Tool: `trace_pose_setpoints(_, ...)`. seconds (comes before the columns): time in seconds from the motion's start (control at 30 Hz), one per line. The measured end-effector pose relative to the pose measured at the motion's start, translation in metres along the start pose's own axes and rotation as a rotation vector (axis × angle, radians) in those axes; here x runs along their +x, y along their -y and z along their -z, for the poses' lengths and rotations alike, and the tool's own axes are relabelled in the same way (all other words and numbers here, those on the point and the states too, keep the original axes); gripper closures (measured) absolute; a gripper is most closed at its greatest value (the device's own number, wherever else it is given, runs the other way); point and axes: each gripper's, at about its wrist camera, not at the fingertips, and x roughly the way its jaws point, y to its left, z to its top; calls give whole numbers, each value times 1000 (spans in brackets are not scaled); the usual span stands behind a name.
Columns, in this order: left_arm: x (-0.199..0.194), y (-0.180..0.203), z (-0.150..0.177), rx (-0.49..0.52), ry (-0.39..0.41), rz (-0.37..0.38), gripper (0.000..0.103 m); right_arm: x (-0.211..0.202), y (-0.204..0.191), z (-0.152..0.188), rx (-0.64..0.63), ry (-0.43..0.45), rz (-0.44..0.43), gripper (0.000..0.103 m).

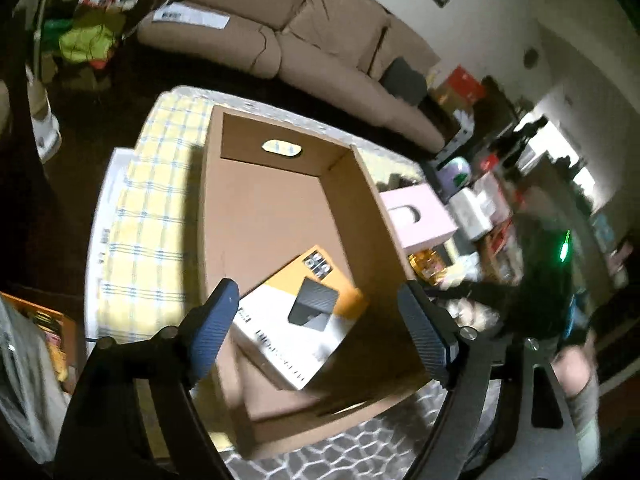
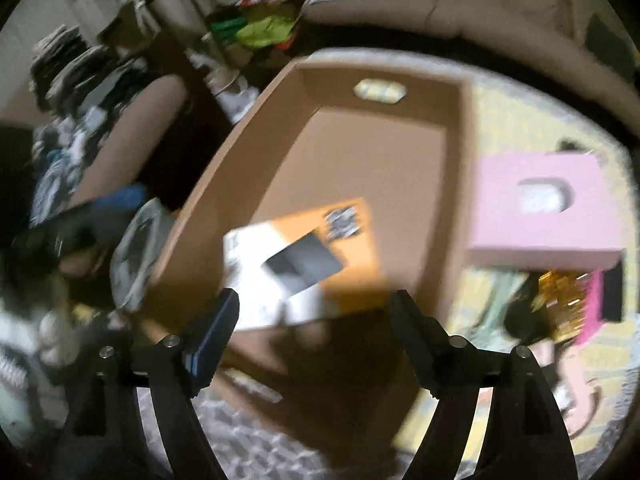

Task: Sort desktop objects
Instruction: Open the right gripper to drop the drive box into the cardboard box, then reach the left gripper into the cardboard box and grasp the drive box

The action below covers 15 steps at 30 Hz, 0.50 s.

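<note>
A cluttered living room with a tan sofa (image 1: pixel 320 40) surrounds a table under a yellow checked cloth (image 1: pixel 160 184), on which an open cardboard box (image 1: pixel 264 208) sits. The left gripper (image 1: pixel 318 300) hangs above the box's near end with its jaws spread wide, empty and touching nothing; between and just beyond its blue-padded fingers (image 1: pixel 216 320) an orange-and-white product box (image 1: pixel 300 312) lies flat on the cardboard floor, its printed lettering too smeared to read. The right gripper (image 2: pixel 316 304) is likewise wide apart and empty over the same carton, the product box just ahead of its tips. A pink box (image 2: pixel 544 208) with an oval top opening sits to the right of that gripper, outside the carton wall. The right view is heavily blurred; the gold and pink items (image 2: pixel 568 300) below the pink box cannot be identified.
</note>
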Motion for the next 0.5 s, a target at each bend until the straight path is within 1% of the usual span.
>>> trace_pose_setpoints(0.03, 3, -2, -3, -10, -9, 17, 22, 8, -3, 3, 4, -38, -42, 23)
trace_pose_setpoints(0.07, 9, -1, -9, -9, -19, 30, 22, 13, -5, 5, 3, -62, -55, 23)
trace_pose_setpoints(0.13, 25, 7, -22, 12, -48, 34, 21, 25, -11, 8, -6, -104, -35, 23)
trace_pose_setpoints(0.17, 34, 14, -27, 31, -68, 34, 19, 30, -14, 9, -10, -114, -18, 23)
trace_pose_setpoints(0.23, 59, 27, -38, 78, -130, 24, 16, 37, -14, 11, 1, -126, -15, 23)
trace_pose_setpoints(0.27, 73, 29, -44, 81, -156, 19, 14, 40, -13, 12, 16, -127, -22, 23)
trace_pose_setpoints(0.33, 89, 29, -50, 62, -201, 13, 10, 45, -4, 14, 104, -123, -56, 22)
trace_pose_setpoints(0.37, 98, 27, -54, 42, -220, 7, 10, 45, 2, 16, 144, -106, -64, 22)
trace_pose_setpoints(0.4, 105, 25, -57, 31, -231, -17, 10, 42, 5, 16, 164, -86, -65, 22)
trace_pose_setpoints(0.5, 122, 23, -61, 50, -265, -45, 10, 31, 12, 18, 264, -28, -130, 19)
